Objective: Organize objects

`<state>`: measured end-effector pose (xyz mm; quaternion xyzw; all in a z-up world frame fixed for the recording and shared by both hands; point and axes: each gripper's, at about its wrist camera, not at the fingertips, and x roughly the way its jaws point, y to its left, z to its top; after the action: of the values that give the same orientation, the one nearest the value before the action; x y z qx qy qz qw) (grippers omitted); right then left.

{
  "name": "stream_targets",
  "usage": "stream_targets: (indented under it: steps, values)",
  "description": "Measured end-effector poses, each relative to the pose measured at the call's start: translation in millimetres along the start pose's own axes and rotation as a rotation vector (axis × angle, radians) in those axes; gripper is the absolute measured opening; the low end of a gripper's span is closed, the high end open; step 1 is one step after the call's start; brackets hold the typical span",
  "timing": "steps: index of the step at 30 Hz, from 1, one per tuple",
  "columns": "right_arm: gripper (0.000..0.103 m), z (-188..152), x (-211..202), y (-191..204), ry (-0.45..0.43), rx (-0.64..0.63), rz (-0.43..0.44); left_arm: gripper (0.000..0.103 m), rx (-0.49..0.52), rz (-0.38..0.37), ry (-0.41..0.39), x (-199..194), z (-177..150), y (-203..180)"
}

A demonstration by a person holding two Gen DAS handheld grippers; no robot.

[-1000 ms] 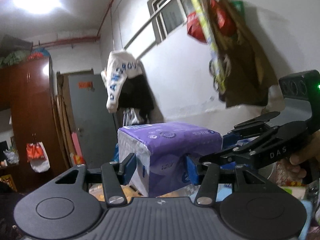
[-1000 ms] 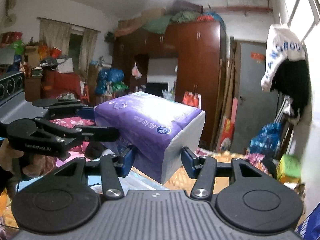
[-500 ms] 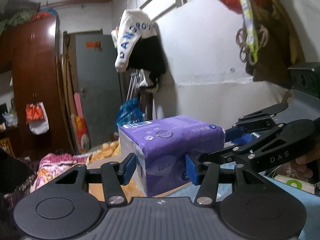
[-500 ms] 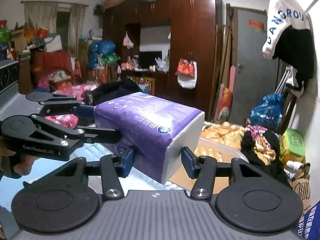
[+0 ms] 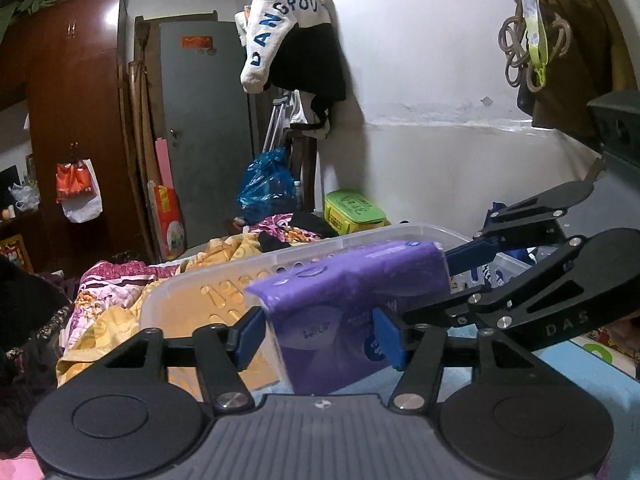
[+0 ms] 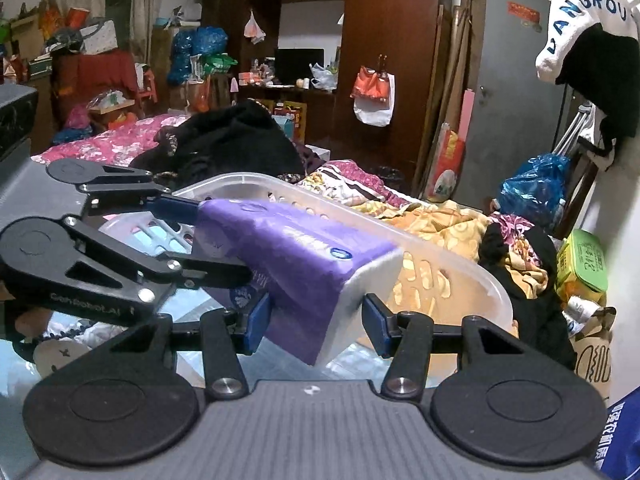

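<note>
A purple tissue pack is held between both grippers, one at each end. My left gripper is shut on its near end in the left wrist view. My right gripper is shut on the white-edged end of the pack in the right wrist view. The pack hangs in the mouth of a clear plastic basket, level with its rim. Each gripper shows from the side in the other's view: the right one and the left one.
The basket sits on a glass-topped table beside a bed with patterned quilts and black clothes. A green box and a blue bag lie by the white wall. A wardrobe and door stand behind.
Both grippers have come down together with the tissue pack, from high in the room to the basket's rim. Both stay shut on it.
</note>
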<state>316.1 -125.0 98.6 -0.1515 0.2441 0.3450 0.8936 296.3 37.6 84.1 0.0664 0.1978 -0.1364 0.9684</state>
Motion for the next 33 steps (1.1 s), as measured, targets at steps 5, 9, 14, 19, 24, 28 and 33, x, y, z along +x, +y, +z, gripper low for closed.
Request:
stream_targets:
  steps: [5,9,14,19,24,28,33]
  values:
    - [0.055,4.1,-1.0,-2.4,0.007,-0.037,-0.03,0.067,0.011,0.014,0.025,4.7,1.2,-1.7]
    - [0.087,4.4,-26.7,-5.7,-0.073,-0.008,-0.067,0.082,0.005,0.038,-0.046,-15.7,7.1,-2.8]
    - [0.103,-25.6,-81.0,-2.3,-0.222,0.05,-0.102,0.09,-0.025,0.054,-0.156,-76.6,-1.9,-10.0]
    - [0.103,-89.4,-110.2,2.3,-0.225,0.173,-0.089,0.095,-0.062,0.064,-0.152,-138.5,-45.4,-34.8]
    - [0.103,-145.0,-109.7,16.4,-0.143,0.284,-0.028,0.095,-0.102,-0.021,-0.083,-154.0,-106.9,-69.7]
    - [0.103,-154.6,-90.2,23.1,-0.078,0.294,-0.011,0.095,-0.082,-0.021,0.029,-119.0,-123.6,-91.6]
    - [0.102,-153.1,-74.2,23.0,-0.044,0.294,-0.011,0.095,-0.095,0.011,0.085,-84.8,-126.5,-96.4]
